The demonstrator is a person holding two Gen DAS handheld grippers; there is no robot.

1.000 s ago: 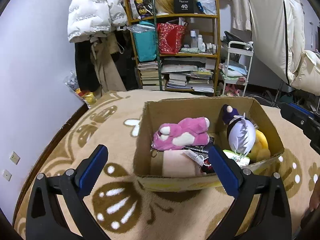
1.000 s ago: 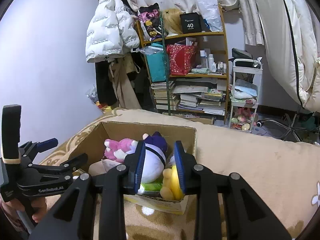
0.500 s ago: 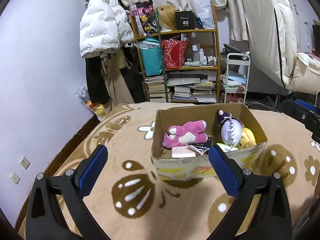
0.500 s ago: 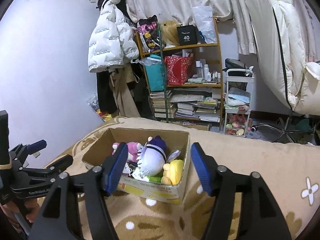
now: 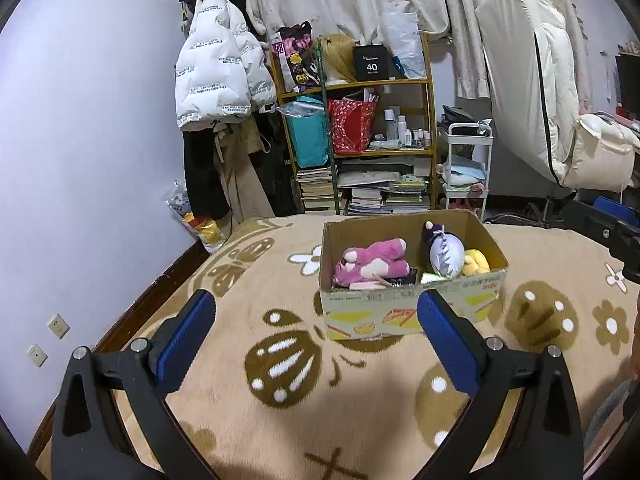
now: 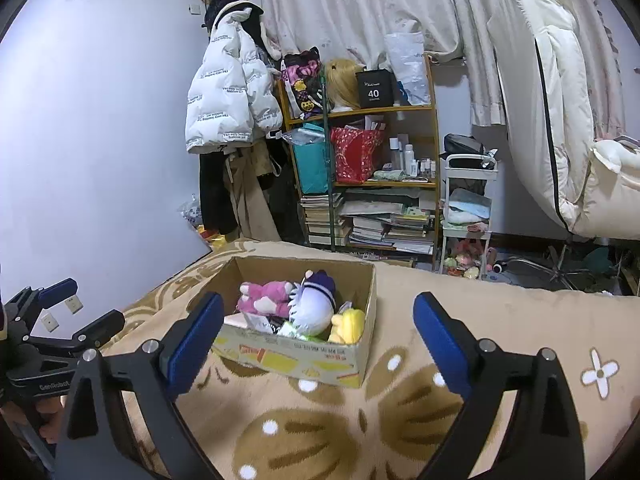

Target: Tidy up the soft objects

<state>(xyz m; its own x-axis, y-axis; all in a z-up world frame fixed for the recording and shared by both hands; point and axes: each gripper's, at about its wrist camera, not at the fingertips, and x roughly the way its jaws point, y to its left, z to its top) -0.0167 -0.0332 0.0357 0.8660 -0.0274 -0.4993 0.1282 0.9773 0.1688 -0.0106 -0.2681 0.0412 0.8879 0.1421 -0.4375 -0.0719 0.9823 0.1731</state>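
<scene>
An open cardboard box (image 5: 412, 312) stands on a tan patterned blanket (image 5: 280, 360). Inside lie a pink plush bear (image 5: 372, 264), a white-and-purple plush doll (image 5: 446, 254) and a yellow plush (image 5: 476, 262). The box also shows in the right wrist view (image 6: 304, 354), with the pink bear (image 6: 266, 294), the doll (image 6: 314, 306) and the yellow plush (image 6: 350, 322). My left gripper (image 5: 316, 336) is open and empty, back from the box. My right gripper (image 6: 318, 340) is open and empty, in front of the box. The left gripper also shows at the left edge of the right wrist view (image 6: 60, 312).
A wooden shelf (image 5: 360, 140) with books, bags and bottles stands behind the bed. A white puffer jacket (image 5: 220, 72) hangs on the wall to its left. A white trolley (image 5: 466, 168) and a rolled cream duvet (image 5: 532, 80) are at the right.
Both grippers have pulled back and up from the box. The right gripper has opened from nearly shut over the doll to wide open. The toys stay in the box.
</scene>
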